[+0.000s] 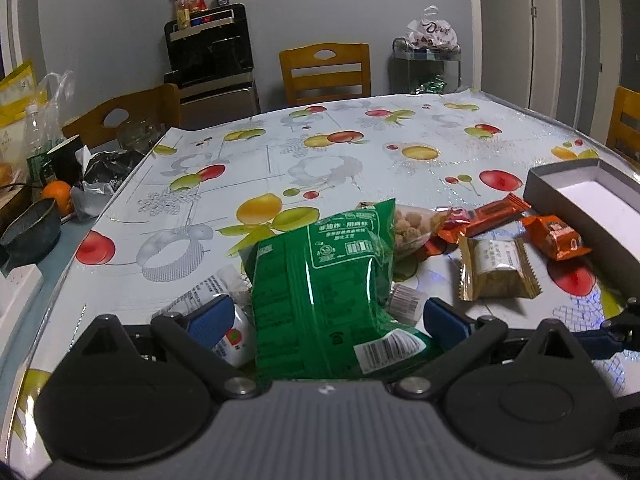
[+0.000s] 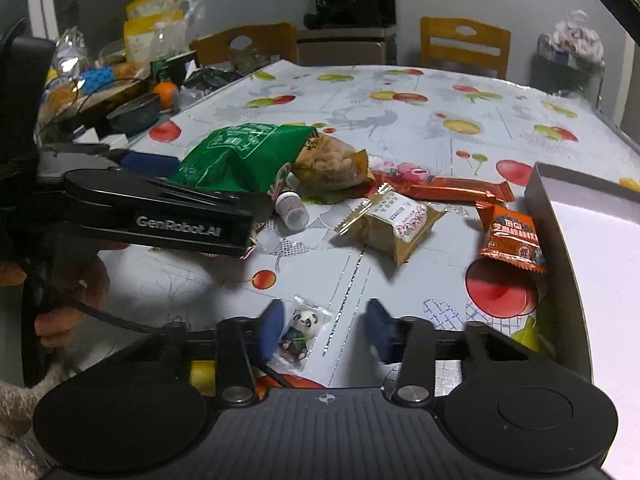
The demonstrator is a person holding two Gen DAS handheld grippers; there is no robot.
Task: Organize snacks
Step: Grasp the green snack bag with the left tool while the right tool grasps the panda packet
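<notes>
My right fingers stood half open around the panda sweet, not gripping; closing off-centre risked flicking it away. My left fingers stood wide beside the green bag, which could topple

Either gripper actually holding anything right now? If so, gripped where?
Nothing looks gripped. Green bag stands between the pads of the left gripper, which look clear of it. Panda packet lies by one pad of the right gripper, not pinched.

Crumpled green snack bag, seemingly upright
</notes>
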